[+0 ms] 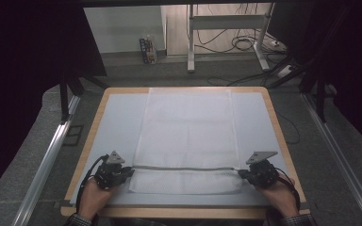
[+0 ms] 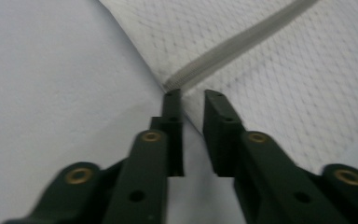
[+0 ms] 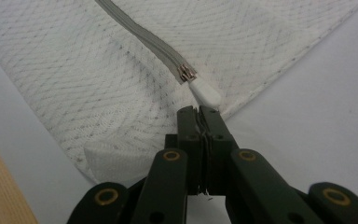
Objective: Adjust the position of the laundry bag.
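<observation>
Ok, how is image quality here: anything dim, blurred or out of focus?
High view: dim and soft, surroundings nearly black, mesh bag evenly lit, no glare. Left gripper view: left claw bases blurred up close, zipper soft. Right gripper view: sharpest, zipper pull crisp, right claw bases slightly blurred.

The mesh bag (image 1: 187,136) lies on the table (image 1: 118,117), zipper (image 1: 184,168) near the front edge.

In the high view the far end of the mesh bag (image 1: 187,136) fades into the pale bench (image 1: 118,122), and the zip pull is too small to make out. The left gripper view cuts off the zip (image 2: 242,44) at its top edge, and its near foreground is blurred
</observation>
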`<state>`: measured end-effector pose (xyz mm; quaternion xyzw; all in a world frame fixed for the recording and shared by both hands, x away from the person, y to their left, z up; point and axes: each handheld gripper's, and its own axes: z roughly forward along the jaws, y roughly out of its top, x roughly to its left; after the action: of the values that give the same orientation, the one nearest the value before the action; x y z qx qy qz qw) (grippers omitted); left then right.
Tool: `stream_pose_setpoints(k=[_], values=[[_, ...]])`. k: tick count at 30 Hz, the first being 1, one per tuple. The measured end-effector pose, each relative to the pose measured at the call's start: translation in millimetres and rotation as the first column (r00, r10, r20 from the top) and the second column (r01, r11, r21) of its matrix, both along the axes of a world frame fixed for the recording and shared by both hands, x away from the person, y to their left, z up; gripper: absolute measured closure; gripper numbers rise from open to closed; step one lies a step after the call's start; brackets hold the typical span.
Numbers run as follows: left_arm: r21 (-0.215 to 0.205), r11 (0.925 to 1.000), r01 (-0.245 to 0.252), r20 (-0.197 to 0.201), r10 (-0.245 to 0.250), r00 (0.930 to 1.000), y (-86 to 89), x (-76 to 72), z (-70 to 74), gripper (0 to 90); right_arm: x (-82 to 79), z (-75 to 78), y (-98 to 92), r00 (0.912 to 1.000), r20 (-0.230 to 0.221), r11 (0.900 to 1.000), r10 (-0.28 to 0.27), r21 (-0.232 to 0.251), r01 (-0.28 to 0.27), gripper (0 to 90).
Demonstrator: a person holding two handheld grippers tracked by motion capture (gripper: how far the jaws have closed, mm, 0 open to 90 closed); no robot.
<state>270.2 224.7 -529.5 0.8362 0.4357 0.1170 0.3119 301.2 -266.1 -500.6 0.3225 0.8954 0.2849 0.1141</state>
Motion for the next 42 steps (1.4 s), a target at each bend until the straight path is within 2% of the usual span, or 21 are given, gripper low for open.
stream_pose_setpoints(k=[3, 4, 6, 9, 13, 16, 20, 23, 26, 30, 31, 33, 35, 37, 42], values=[[-0.007, 1.0000, 0.000, -0.004, 0.000, 1.0000, -2.8, 6.7, -5.1, 66.0, 0.9, -0.1, 0.4, 1.0000, -0.001, 1.000, -0.001, -0.003, 0.001, 86.9], [-0.010, 1.0000, -0.001, -0.004, 0.001, 1.0000, -3.8, 8.1, -5.1, 66.2, 1.2, -0.1, 0.4, 1.0000, 0.003, 1.000, 0.001, -0.003, -0.001, 86.9], [-0.001, 1.0000, -0.004, 0.000, 0.004, 1.0000, -5.5, 9.2, -5.0, 71.1, 0.9, 0.3, 0.7, 1.0000, 0.005, 1.000, -0.001, -0.005, 0.001, 86.8], [-0.036, 0.9993, -0.013, -0.028, 0.012, 0.9995, -2.5, 10.1, -4.4, 82.0, 1.0, 0.4, 0.5, 1.0000, 0.006, 1.000, -0.001, -0.004, 0.001, 86.9], [-0.020, 0.9995, -0.025, -0.036, 0.024, 0.9991, 3.6, 3.4, -1.1, 90.0, -0.5, 1.1, 0.0, 1.0000, 0.005, 1.000, 0.001, -0.001, -0.001, 86.9], [-0.010, 0.9999, -0.014, -0.050, 0.014, 0.9987, 2.7, 0.1, -1.3, 90.0, -1.8, 2.3, 0.0, 1.0000, -0.002, 1.000, -0.002, 0.000, 0.002, 86.9], [0.010, 0.9999, 0.005, -0.041, -0.005, 0.9991, -3.6, -2.7, 0.1, 90.0, -3.7, 1.1, -1.1, 1.0000, -0.003, 1.000, 0.001, -0.018, -0.001, 86.8], [0.005, 0.9999, 0.011, -0.033, -0.011, 0.9994, -4.1, -3.4, 1.0, 90.0, -3.0, 0.7, -7.6, 0.9997, -0.008, 1.000, -0.025, -0.018, 0.025, 86.9], [-0.008, 1.0000, 0.006, -0.024, -0.006, 0.9997, -3.5, -3.0, 1.3, 88.7, -0.9, -0.2, -13.4, 0.9989, -0.023, 0.999, -0.041, 0.004, 0.041, 86.4], [-0.010, 0.9999, -0.009, 0.005, 0.009, 1.0000, -2.8, -3.4, 2.3, 77.3, -1.3, 1.7, -14.3, 0.9990, -0.011, 0.999, -0.042, 0.014, 0.042, 74.4], [-0.025, 0.9996, -0.015, 0.013, 0.015, 0.9998, -3.0, -3.4, 2.5, 71.0, -1.6, 2.9, -15.1, 0.9991, 0.002, 0.999, -0.043, 0.017, 0.043, 69.9], [-0.025, 0.9996, -0.015, 0.028, 0.016, 0.9995, -2.9, -2.9, 2.4, 60.8, -2.2, 5.2, -17.8, 0.9986, 0.010, 0.998, -0.052, 0.041, 0.051, 55.9], [-0.028, 0.9994, -0.020, 0.042, 0.021, 0.9989, -3.8, -1.6, 1.4, 44.2, -1.5, 5.4, -21.5, 0.9986, 0.022, 0.997, -0.048, 0.065, 0.047, 42.2], [-0.039, 0.9992, -0.013, 0.036, 0.015, 0.9992, -4.3, 0.0, -0.3, 30.7, -0.3, 2.6, -24.3, 0.9984, 0.013, 0.996, -0.054, 0.076, 0.053, 30.5], [-0.044, 0.9990, -0.011, 0.033, 0.012, 0.9994, -6.3, 1.4, -2.1, 17.8, 3.4, -1.3, -25.5, 0.9984, 0.012, 0.994, -0.056, 0.090, 0.055, 19.1]])
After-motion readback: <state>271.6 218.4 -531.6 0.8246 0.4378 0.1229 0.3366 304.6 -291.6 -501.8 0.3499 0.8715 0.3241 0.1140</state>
